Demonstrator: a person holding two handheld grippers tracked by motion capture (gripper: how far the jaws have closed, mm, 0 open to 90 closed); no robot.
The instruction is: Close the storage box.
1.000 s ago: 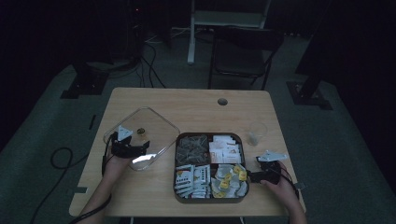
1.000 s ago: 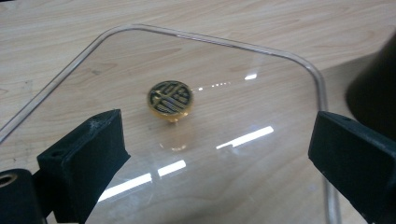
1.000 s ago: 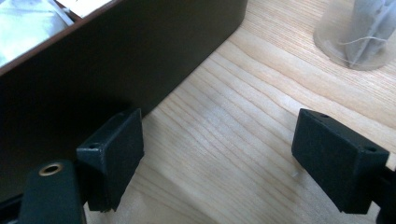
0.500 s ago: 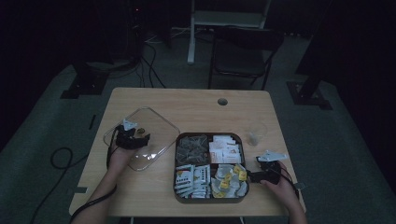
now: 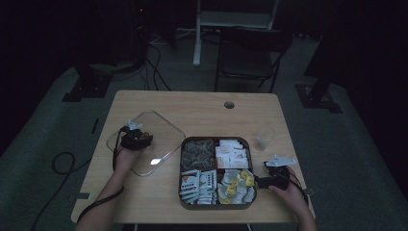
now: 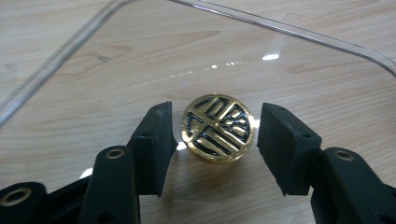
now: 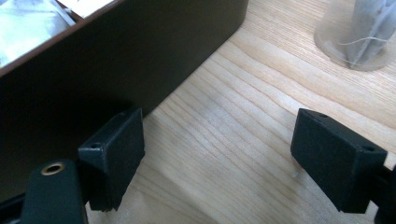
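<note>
High view: left gripper (image 5: 136, 139) over clear lid (image 5: 166, 132) on wooden table (image 5: 202, 106), right gripper (image 5: 269, 179) beside divided tea tray (image 5: 183, 202), dim room, chair (image 5: 250, 53) behind | left gripper view: jaws just closing, gold knob (image 6: 218, 128) between them, narrow gaps | right gripper view: jaws spread over bare wood, teabag cup (image 7: 359, 32).

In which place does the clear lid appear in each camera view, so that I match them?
High view: the clear lid lies left of centre, beside the dark tray.
Left gripper view: its rim crosses the top; its gold knob sits inside the left gripper, whose jaws have just been closing.
Right gripper view: it faces the tray's wall, away from the lid.
Shared landmark: the wooden table.
</note>
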